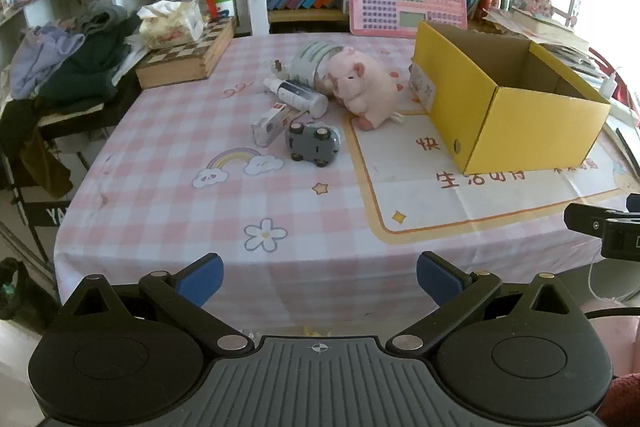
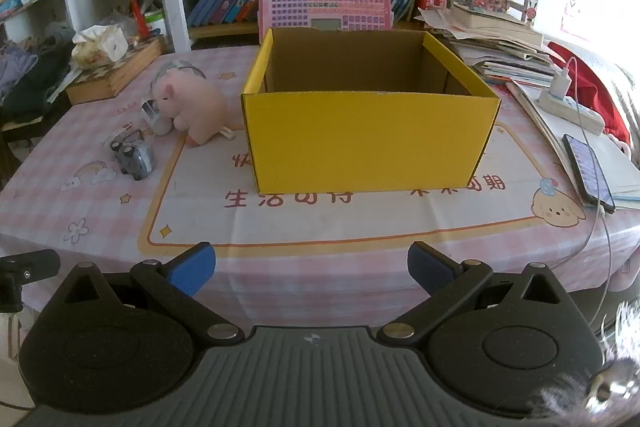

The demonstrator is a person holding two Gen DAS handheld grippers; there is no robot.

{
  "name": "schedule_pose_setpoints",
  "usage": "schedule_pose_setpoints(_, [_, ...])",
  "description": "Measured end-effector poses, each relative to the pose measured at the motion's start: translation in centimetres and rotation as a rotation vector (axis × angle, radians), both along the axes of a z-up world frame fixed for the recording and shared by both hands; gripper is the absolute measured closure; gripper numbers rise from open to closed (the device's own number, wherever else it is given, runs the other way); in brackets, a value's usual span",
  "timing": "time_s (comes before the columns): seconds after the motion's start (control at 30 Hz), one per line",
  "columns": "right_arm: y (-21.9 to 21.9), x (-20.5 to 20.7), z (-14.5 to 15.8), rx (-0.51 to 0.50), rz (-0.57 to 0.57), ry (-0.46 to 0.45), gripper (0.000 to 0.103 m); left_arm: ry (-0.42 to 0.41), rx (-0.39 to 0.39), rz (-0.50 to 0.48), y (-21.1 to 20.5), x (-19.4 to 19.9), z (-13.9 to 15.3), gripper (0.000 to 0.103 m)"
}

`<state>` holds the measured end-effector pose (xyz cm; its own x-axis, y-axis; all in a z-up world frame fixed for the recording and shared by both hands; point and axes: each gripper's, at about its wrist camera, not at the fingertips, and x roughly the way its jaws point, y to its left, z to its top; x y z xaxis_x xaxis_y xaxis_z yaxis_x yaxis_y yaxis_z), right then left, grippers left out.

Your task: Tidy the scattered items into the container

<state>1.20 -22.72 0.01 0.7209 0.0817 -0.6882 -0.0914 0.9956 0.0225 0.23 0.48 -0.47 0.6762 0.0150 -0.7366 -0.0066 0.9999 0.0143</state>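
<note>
Left wrist view: my left gripper (image 1: 320, 279) is hovering off the near table edge, jaws spread as wide as they go, holding nothing. The scattered pile is lying ahead and slightly left of centre: the toy car (image 1: 313, 143) is sitting nearest, tipped with wheels showing, its long axis running roughly left-right across my fingers. Touching or just behind it are a small white carton (image 1: 270, 125), a white spray bottle (image 1: 298, 95) lying down and angled left-back to right-front, a tape roll (image 1: 310, 61) and the pink plush pig (image 1: 360, 85). The yellow box (image 1: 516, 123) is standing open, to the right of the pile.

Right wrist view: my right gripper (image 2: 312, 271) is also gaping fully, empty, facing the yellow box (image 2: 368, 139) dead ahead; inside looks empty. The pig (image 2: 190, 105) and car (image 2: 134, 153) are lying far off to the left.

Judging: left hand is nearer the pile, so it's taking the car first, reaching forward, fingers closing across its short side, then carrying right to the box.
</note>
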Motion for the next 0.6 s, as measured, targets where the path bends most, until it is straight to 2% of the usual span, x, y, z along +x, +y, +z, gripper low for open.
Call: schedule_pose_setpoints(0.6, [-0.18, 0.09, -0.25, -0.003, -0.012, 0.013, 0.000, 0.007, 0.008, -0.014, -0.07, 0.29, 0.10, 0.000])
